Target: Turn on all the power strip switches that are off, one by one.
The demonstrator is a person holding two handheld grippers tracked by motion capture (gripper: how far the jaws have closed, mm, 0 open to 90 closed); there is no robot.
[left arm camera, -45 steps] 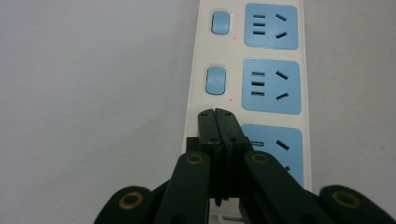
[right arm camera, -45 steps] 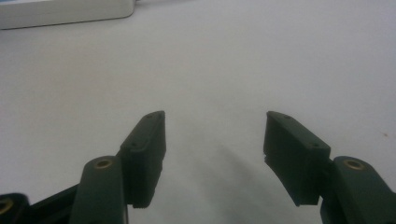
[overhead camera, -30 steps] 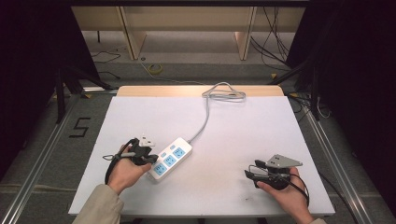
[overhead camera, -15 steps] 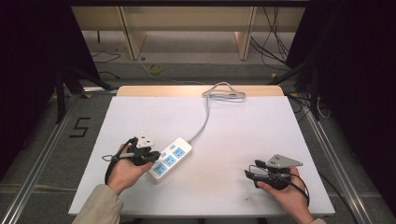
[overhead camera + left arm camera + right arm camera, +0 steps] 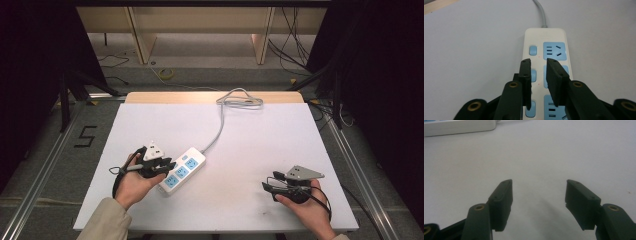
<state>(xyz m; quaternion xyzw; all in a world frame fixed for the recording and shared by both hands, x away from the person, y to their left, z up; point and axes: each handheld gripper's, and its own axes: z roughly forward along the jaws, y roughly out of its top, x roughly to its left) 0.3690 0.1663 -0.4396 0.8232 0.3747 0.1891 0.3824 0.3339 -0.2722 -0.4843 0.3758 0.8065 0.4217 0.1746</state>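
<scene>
Seemingly early: left gripper (image 5: pixel 538 63) over power strip (image 5: pixel 181 170) switches, jaws narrow, nothing held; right gripper (image 5: pixel 537 187) wide apart, idle.

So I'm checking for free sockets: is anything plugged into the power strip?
Nothing plugged in where visible. The power strip shows bare blue sockets; the left claw hovering over it partly covers the middle and near ones.

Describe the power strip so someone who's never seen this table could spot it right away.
On the white table, look at the near left part, by the left gripper. The power strip lies there: a white bar with blue sockets and a grey cord running to the far edge.
</scene>
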